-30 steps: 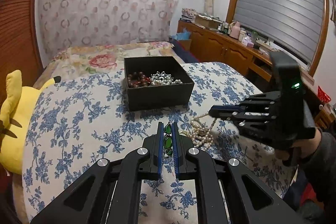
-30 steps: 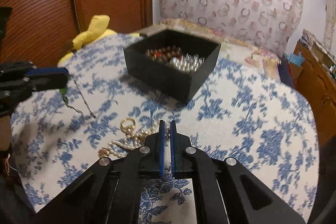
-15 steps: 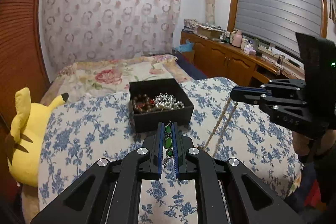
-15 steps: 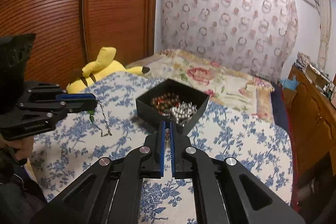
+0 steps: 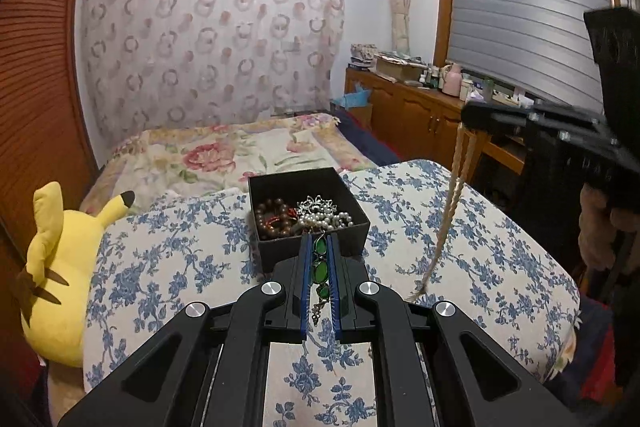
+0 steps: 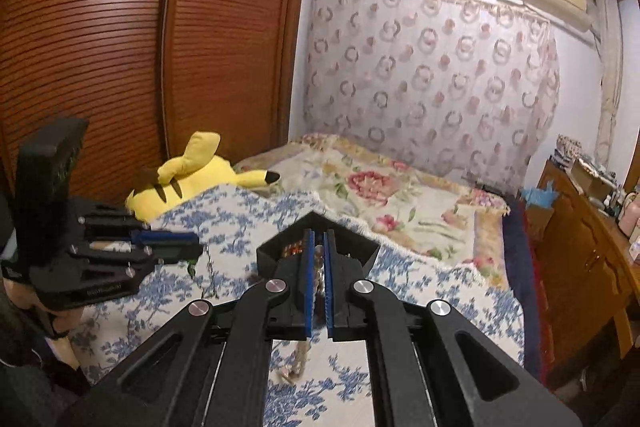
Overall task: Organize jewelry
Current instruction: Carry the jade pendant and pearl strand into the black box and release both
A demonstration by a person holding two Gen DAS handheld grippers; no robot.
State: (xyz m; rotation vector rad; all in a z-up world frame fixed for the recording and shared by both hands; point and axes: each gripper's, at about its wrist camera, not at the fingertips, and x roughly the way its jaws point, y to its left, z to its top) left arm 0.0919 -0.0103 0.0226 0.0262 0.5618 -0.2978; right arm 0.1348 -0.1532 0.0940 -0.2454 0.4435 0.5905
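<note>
The left gripper (image 5: 320, 259) pinches a green-stone necklace (image 5: 321, 270) above the blue-flowered tabletop (image 5: 168, 259). The right gripper (image 5: 466, 115) grips a pearl strand (image 5: 450, 203) hanging down to the cloth. Beyond sits the black box (image 5: 310, 243) holding brown beads (image 5: 274, 221) and pearls.

- The open black square cardboard box (image 5: 308, 215) is sitting on the table covered in a blue-flowered white cloth (image 5: 460, 239).
- Brown bead bracelets (image 5: 274, 217) are lying in the box's left half, a white pearl strand (image 5: 326, 219) in its right half.
- A yellow plush toy (image 5: 60, 259) is lying left of the table.
- A bed with a floral quilt (image 5: 240, 155) is lying behind the table.
</note>
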